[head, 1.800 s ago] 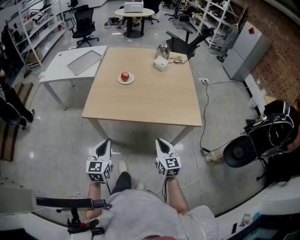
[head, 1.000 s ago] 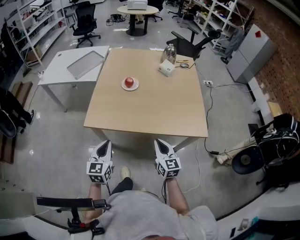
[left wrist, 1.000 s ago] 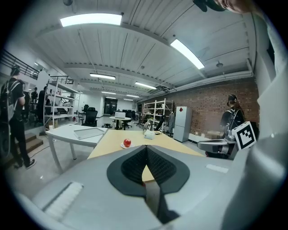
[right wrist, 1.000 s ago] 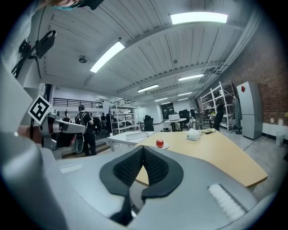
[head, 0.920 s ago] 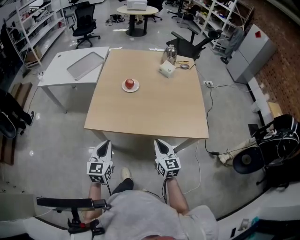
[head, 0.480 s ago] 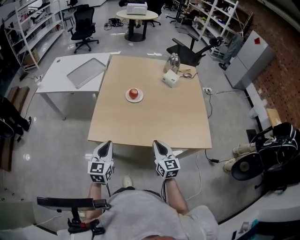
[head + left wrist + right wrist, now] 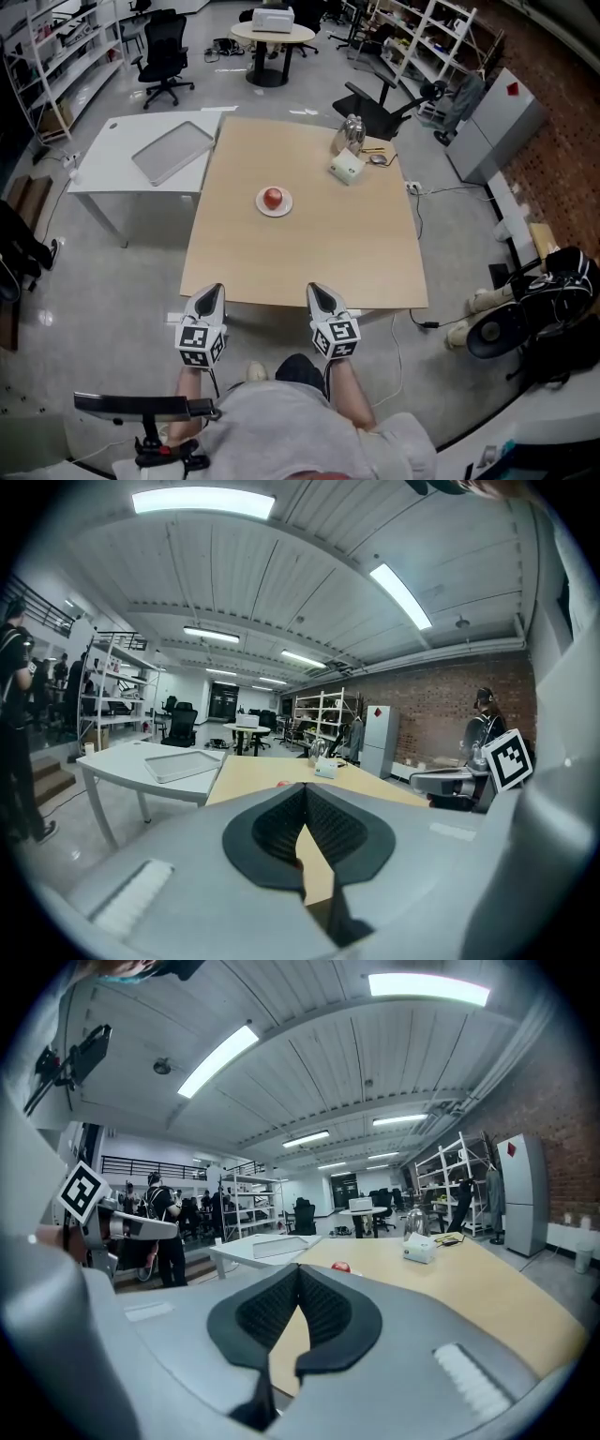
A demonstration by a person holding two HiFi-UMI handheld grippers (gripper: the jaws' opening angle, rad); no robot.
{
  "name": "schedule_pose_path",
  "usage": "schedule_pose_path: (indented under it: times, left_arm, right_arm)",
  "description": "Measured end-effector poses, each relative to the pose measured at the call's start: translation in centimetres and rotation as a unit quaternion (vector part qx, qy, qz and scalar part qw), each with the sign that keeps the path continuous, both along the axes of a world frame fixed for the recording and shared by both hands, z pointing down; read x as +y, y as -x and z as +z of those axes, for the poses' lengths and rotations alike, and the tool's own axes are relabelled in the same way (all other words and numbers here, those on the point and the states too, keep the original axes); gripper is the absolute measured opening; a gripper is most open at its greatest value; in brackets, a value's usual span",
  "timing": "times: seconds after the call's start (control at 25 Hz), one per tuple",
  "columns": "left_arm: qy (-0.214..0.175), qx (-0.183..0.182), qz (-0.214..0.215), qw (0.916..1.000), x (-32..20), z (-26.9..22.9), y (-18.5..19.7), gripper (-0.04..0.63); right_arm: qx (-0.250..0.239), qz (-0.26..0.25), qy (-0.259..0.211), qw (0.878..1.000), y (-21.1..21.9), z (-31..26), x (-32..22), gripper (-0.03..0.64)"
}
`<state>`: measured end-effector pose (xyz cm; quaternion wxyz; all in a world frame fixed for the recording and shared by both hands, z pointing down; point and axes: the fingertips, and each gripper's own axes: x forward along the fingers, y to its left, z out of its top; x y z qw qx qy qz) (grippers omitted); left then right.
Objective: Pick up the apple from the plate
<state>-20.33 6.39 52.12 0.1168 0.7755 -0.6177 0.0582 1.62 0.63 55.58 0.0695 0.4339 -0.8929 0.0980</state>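
Head view shows round red apple on white plate.

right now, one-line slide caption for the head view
Left gripper and right gripper, both shut, at table edge; apple on plate ahead.

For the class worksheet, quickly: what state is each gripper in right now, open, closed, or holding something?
Left gripper: closed, holding nothing.
Right gripper: closed, holding nothing.
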Motion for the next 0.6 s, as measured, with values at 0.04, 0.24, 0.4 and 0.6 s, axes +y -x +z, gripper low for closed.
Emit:
schedule_pose_path:
  times: [0.04, 0.24, 0.4, 0.6]
  left_arm:
    - [0.0, 0.002, -0.001, 1.0, -0.4, 0.2, 0.2, 0.02]
    - [0.005, 0.007, -0.012, 0.9999, -1.8, 1.0, 1.3, 0.02]
    - [0.006, 0.008, -0.023, 0.9997, -3.8, 1.4, 1.8, 0.02]
    - [0.016, 0.012, -0.044, 0.9988, -7.6, 2.1, 2.3, 0.02]
  right_arm:
    - [0.001, 0.0, 0.0, 1.0, 0.2, 0.2, -0.5, 0.006]
    - [0.006, -0.01, 0.003, 1.0, 1.3, 0.9, -2.4, 0.006]
    - [0.011, -0.023, 0.002, 1.0, 2.1, 1.2, -5.0, 0.006]
    - [0.016, -0.041, 0.009, 0.999, 2.7, 2.0, -10.1, 0.006]
